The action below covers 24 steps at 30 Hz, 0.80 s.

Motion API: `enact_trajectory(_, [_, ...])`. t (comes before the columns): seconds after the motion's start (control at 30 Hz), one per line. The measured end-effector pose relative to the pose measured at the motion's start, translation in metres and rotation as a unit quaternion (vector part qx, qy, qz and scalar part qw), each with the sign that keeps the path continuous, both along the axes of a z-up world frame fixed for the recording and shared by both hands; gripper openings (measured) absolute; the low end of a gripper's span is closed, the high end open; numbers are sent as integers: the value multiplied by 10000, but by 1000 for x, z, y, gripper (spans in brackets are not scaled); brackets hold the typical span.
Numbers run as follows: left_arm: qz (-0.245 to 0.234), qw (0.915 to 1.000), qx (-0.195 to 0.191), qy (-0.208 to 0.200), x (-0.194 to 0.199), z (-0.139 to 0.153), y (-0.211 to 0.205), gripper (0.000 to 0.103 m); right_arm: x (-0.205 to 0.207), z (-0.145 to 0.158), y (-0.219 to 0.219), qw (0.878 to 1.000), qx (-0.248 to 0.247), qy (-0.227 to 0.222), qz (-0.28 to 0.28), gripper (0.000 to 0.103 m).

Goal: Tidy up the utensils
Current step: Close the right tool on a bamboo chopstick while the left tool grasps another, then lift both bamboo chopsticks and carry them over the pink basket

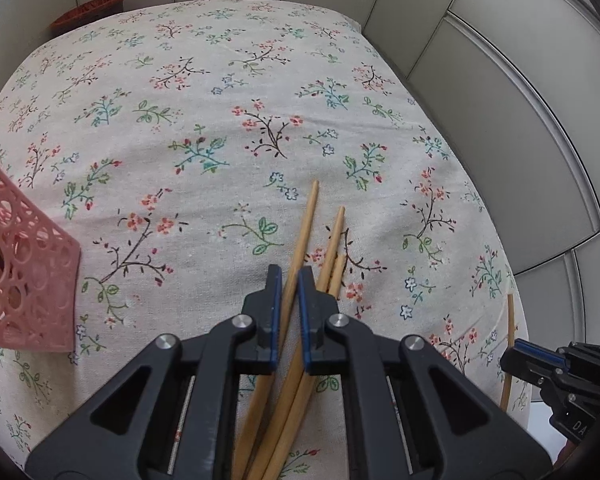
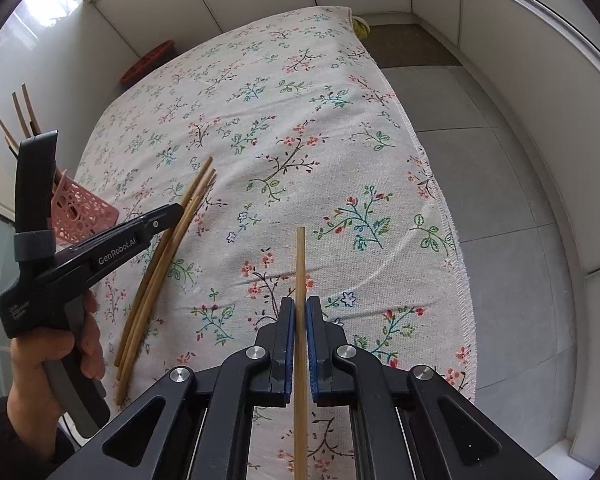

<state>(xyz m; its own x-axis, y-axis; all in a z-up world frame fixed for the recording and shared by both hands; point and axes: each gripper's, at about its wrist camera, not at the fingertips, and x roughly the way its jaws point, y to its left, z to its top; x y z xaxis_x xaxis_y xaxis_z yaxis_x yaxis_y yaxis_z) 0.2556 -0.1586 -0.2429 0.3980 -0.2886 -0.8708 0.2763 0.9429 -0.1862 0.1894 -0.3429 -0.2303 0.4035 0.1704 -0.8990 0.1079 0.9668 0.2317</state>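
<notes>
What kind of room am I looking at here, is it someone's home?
Probably a home kitchen or dining corner. A table wears a floral cotton tablecloth, loose bamboo chopsticks lie on it beside a pink perforated plastic utensil basket, and plain pale cabinet-like panels and a grey tiled floor surround it.

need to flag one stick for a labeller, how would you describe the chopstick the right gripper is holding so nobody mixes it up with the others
On the floral tablecloth, a loose bundle of wooden chopsticks lies at the left, by the pink basket. The one meant is apart from them: a single chopstick clamped in the right gripper, pointing straight ahead, off the cloth.
</notes>
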Motion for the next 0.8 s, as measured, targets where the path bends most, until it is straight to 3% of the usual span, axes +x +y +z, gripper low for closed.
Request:
enact_trajectory(0.3, [-3, 9998, 78, -173, -18, 13, 1, 8, -6, 10, 1, 9999, -44, -106, -43, 6])
enact_trajectory(0.8, [-383, 9919, -137, -1206, -94, 104, 66, 7, -47, 77, 37, 9919, -732, -1006, 263, 6])
